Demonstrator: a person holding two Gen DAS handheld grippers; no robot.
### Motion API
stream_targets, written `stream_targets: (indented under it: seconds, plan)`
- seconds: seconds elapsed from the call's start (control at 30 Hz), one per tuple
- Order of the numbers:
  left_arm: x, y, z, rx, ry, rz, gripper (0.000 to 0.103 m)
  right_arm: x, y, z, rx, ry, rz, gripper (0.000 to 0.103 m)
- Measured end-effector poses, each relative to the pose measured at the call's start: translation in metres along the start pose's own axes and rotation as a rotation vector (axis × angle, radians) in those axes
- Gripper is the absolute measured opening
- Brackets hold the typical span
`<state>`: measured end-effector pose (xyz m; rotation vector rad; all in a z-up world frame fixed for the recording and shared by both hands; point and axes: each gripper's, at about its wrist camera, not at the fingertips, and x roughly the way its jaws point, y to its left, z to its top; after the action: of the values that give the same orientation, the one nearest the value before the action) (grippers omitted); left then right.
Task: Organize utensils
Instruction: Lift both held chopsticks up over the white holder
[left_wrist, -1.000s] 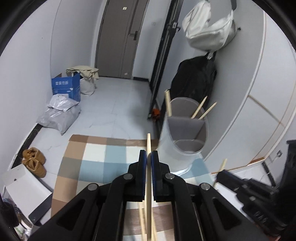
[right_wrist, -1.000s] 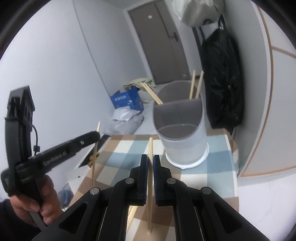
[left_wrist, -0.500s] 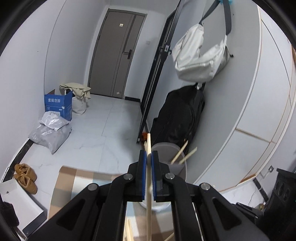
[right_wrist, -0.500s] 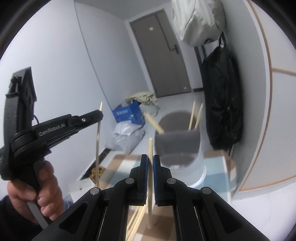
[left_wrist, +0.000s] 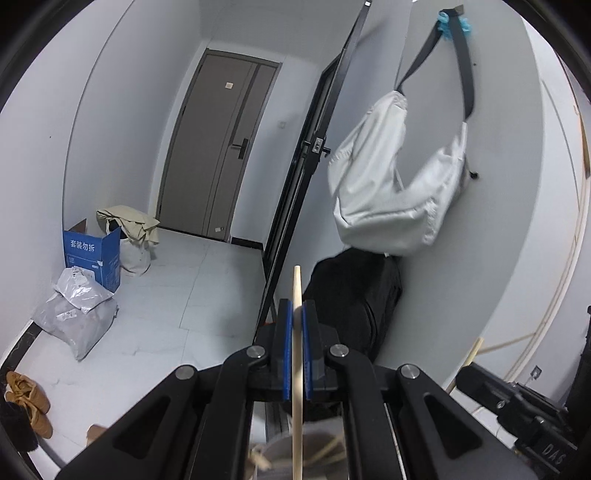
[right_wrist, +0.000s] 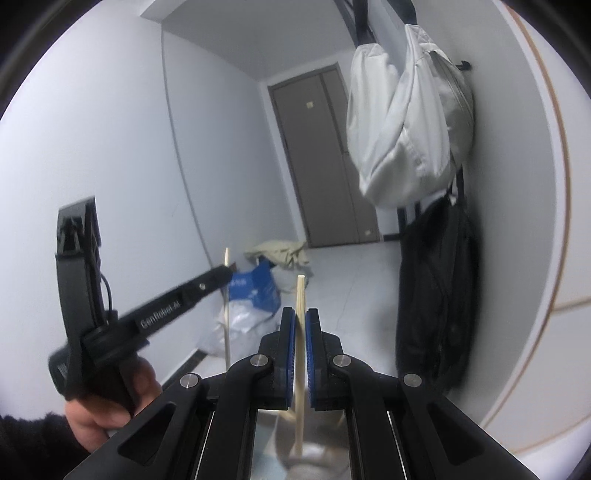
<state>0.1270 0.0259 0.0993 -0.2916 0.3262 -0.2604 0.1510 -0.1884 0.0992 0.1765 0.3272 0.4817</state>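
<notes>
In the left wrist view, the left gripper (left_wrist: 297, 354) had its blue-padded jaws pressed together on a pale wooden chopstick (left_wrist: 297, 369), which stood nearly upright between the pads, its top end rising above them. Below the gripper, at the bottom edge, a grey round utensil holder (left_wrist: 280, 452) showed only in part, with a few more wooden sticks (left_wrist: 325, 451) leaning inside it. Beyond the gripper a black bag (left_wrist: 354, 291) rested against the grey wall, and a white fabric bag (left_wrist: 395, 184) hung above it by a dark strap. Left of the black bag ran a black door frame (left_wrist: 295, 177); farther left a grey-brown door (left_wrist: 218, 151) closed the hall. On the white tiled floor left of the frame sat a blue cardboard box (left_wrist: 92, 254), a beige cloth-draped sack (left_wrist: 129, 229), silver plastic parcels (left_wrist: 74, 310) and brown shoes (left_wrist: 29, 398). The right gripper's black body (left_wrist: 517, 406) showed at the lower right of the frame.

In the right wrist view, the right gripper (right_wrist: 300, 354) was likewise clamped on a second pale wooden chopstick (right_wrist: 300, 350), held upright. The holder (right_wrist: 314, 458) lay blurred beneath it. To the left, a hand (right_wrist: 110, 402) in a dark sleeve held the left gripper with its stick. The white bag (right_wrist: 406, 122) and black bag (right_wrist: 436, 295) hung on the wall to the right.
</notes>
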Motion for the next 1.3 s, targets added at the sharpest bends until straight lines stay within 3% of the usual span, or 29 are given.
stream_targets:
  seconds: [0.17,0.4,0.83,1.3]
  plan:
    - [0.026,0.009,-0.006,-0.021,-0.011,0.010,0.001,0.024,-0.011,0.009,0.006,-0.014,-0.004,0.004]
    - [0.044,0.007,-0.028,0.022,-0.022,0.031,0.001,0.060,-0.029,-0.002,0.015,0.015,-0.010,0.004]
    - [0.055,-0.002,-0.045,0.089,-0.012,0.040,0.001,0.067,-0.039,-0.031,-0.006,0.027,-0.001,0.005]
    - [0.037,-0.012,-0.049,0.161,0.029,0.008,0.001,0.063,-0.039,-0.048,-0.014,0.059,0.005,0.005]
